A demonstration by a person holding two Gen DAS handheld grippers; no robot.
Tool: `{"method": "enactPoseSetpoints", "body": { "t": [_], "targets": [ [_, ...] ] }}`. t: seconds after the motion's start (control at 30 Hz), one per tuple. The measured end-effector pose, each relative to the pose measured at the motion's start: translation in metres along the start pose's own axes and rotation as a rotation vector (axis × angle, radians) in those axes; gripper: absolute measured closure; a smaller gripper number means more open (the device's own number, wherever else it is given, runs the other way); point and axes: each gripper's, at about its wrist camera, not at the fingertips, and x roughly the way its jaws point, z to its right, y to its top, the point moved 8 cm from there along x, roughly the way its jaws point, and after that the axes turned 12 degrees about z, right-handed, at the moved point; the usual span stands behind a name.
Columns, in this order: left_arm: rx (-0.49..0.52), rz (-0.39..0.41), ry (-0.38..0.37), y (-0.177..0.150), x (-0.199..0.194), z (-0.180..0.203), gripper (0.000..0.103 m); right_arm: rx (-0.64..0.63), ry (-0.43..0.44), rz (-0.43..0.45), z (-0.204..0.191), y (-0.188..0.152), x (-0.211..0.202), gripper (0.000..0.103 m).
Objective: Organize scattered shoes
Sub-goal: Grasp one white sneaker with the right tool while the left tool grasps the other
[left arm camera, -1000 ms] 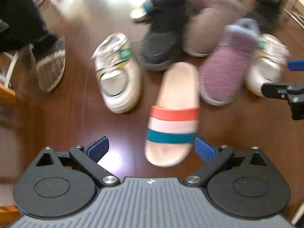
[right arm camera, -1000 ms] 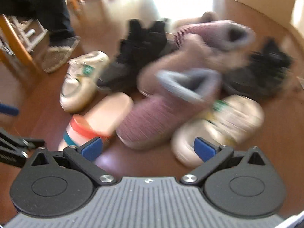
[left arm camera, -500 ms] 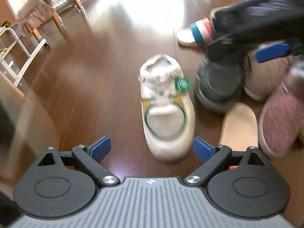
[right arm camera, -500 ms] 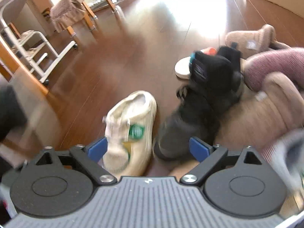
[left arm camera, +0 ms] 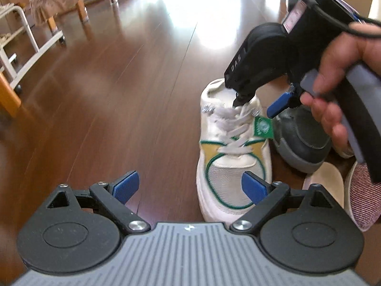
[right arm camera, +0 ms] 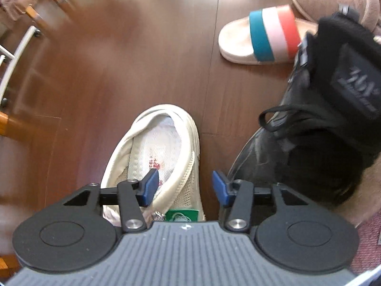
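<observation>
A white sneaker (left arm camera: 234, 152) with green and yellow trim lies on the wood floor, toe toward my left gripper (left arm camera: 189, 187). That gripper is open, and its right pad overlaps the toe. A hand holds my right gripper (left arm camera: 258, 104) over the sneaker's collar. In the right wrist view the right gripper (right arm camera: 184, 187) is open and straddles the white sneaker (right arm camera: 164, 147): one finger is inside the opening, the other outside the right wall. A black sneaker (right arm camera: 321, 131) lies just right of it.
A striped slide (right arm camera: 262, 38) and a tan fuzzy slipper (right arm camera: 333, 0) lie beyond the black sneaker. A pink slipper (left arm camera: 362, 202) and a second slide (left arm camera: 326, 186) sit at the right. A white rack (left arm camera: 14, 47) and chair legs (left arm camera: 81, 12) stand far left.
Both grippers moved in on the white sneaker. The right gripper dropped onto its collar, one finger going inside, and its jaws narrowed.
</observation>
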Motion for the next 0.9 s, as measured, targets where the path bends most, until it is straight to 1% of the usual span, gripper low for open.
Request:
{"method": "enactPoseSetpoints", "body": {
  "t": [0.03,0.1,0.13,0.17,0.27,0.47,0.53,0.63,0.73,0.77,0.83,0.87,0.9],
  "targets": [
    [0.004,-0.002,0.0,-0.002,-0.001,0.0,0.009,0.006,0.0,-0.003,-0.001,-0.001,0.001,0.073],
    [0.009,-0.006,0.005,-0.004,-0.001,-0.001,0.009,0.018,-0.001,-0.009,-0.002,-0.004,0.002,0.079],
    [0.007,-0.01,0.011,-0.005,-0.002,-0.002,0.009,0.025,-0.002,-0.012,-0.003,-0.005,0.003,0.087],
    [0.001,-0.013,0.014,-0.006,-0.002,-0.003,0.009,0.031,-0.002,-0.015,-0.003,-0.006,0.003,0.092],
    [-0.022,-0.018,0.017,-0.008,-0.007,-0.007,0.009,0.049,-0.004,-0.024,-0.005,-0.01,0.005,0.096],
    [0.012,-0.005,0.029,-0.014,-0.033,-0.006,0.008,0.086,-0.006,-0.042,-0.01,-0.017,0.009,0.096],
    [0.025,0.013,0.02,-0.011,-0.049,0.0,0.008,0.11,0.025,-0.019,-0.01,-0.007,0.036,0.096],
    [0.062,0.055,-0.006,0.0,-0.073,0.014,0.008,0.175,0.093,0.025,-0.001,0.01,-0.012,0.096],
    [0.128,0.109,-0.052,0.014,-0.099,0.04,0.008,0.211,0.139,0.072,0.019,0.025,-0.074,0.096],
    [0.149,0.125,-0.067,0.018,-0.106,0.049,0.008,0.232,0.142,0.084,0.033,0.027,-0.097,0.096],
    [0.221,0.176,-0.124,0.03,-0.127,0.085,0.007,0.28,0.137,0.108,0.065,0.026,-0.146,0.096],
    [0.245,0.187,-0.146,0.033,-0.133,0.097,0.007,0.3,0.122,0.123,0.085,0.023,-0.172,0.096],
    [0.288,0.197,-0.19,0.036,-0.141,0.12,0.007,0.323,0.099,0.138,0.107,0.017,-0.198,0.096]
  ]
}}
